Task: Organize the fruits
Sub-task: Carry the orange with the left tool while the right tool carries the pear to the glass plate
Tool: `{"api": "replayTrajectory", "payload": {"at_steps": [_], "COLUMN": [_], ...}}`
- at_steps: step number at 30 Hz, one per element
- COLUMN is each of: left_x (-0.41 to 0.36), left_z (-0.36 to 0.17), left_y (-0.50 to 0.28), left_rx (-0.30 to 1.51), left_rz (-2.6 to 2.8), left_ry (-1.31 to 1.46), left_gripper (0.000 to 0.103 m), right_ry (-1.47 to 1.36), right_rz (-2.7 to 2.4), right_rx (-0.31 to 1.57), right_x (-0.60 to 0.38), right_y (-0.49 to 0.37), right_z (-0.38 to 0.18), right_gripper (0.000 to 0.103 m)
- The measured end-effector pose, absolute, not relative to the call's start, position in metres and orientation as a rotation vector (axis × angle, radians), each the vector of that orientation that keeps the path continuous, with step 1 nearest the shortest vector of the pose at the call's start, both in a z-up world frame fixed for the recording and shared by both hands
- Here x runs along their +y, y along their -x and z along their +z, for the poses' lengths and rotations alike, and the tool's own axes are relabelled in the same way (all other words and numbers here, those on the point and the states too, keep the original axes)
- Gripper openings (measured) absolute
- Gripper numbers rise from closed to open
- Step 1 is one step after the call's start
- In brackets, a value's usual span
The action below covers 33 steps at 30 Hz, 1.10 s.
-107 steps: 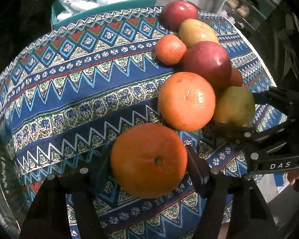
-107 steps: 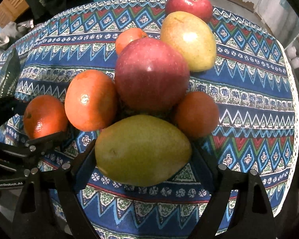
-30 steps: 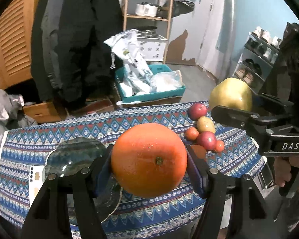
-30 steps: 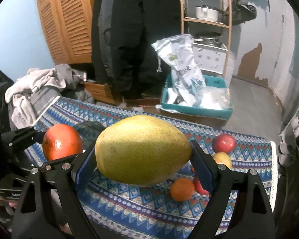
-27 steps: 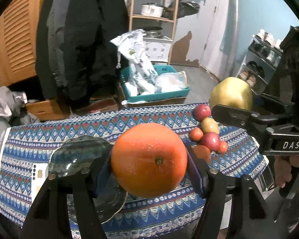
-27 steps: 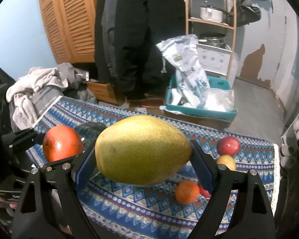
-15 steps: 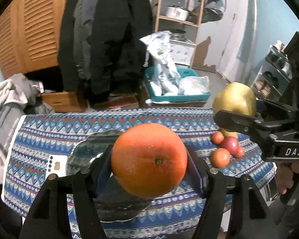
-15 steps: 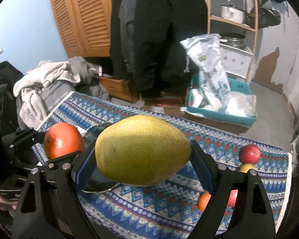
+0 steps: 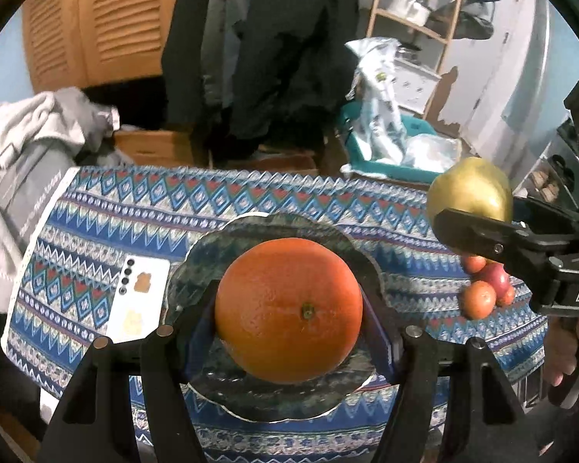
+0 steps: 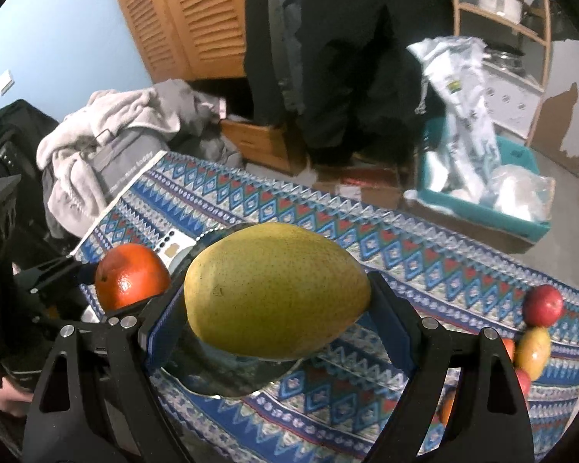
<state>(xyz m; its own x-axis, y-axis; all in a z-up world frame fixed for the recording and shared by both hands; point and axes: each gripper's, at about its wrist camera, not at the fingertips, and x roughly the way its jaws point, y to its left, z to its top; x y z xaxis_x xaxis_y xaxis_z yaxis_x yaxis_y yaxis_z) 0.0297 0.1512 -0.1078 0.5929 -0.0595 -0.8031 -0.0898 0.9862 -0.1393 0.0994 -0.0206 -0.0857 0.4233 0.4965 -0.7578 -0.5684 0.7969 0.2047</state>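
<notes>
So the orange (image 9: 288,310) is clamped between the fingers of the left gripper (image 9: 289,320) and held up in the air right over the dark glass plate (image 9: 227,247), which sits on the patterned tabletop (image 9: 96,212) next to a white card (image 9: 137,301). Over on the other side, the yellow-green pear (image 10: 276,289) is pinched lengthwise by the right gripper (image 10: 278,308), also lifted clear above the plate's near edge. The leftover fruit pile (image 9: 486,285), red apples and small oranges, is seen bunched together at the tabletop's right end, well apart from the plate.
</notes>
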Motion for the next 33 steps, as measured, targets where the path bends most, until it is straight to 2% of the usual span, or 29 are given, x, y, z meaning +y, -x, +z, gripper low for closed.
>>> {"api": "replayTrajectory", "payload": {"at_steps": [20, 30, 33], "left_x": [0.183, 0.182, 0.178], "left_z": [-0.206, -0.234, -0.233], "left_y": [-0.031, -0.031, -0.029], "left_rx": [1.170, 1.285, 1.272], "left_rz": [0.112, 0.114, 0.120], "left_ry": [0.245, 0.276, 0.245], "left_gripper": [0.069, 0.070, 0.069], "right_ry": [0.136, 0.128, 0.119], "right_rz": [0.726, 0.743, 0.754], "right_rx": [1.100, 1.165, 1.193], "right_x": [0.026, 0.032, 0.033], "right_y": [-0.103, -0.103, -0.103], "right_z": [-0.165, -0.187, -0.195], "right_gripper": [0.087, 0.087, 0.087]}}
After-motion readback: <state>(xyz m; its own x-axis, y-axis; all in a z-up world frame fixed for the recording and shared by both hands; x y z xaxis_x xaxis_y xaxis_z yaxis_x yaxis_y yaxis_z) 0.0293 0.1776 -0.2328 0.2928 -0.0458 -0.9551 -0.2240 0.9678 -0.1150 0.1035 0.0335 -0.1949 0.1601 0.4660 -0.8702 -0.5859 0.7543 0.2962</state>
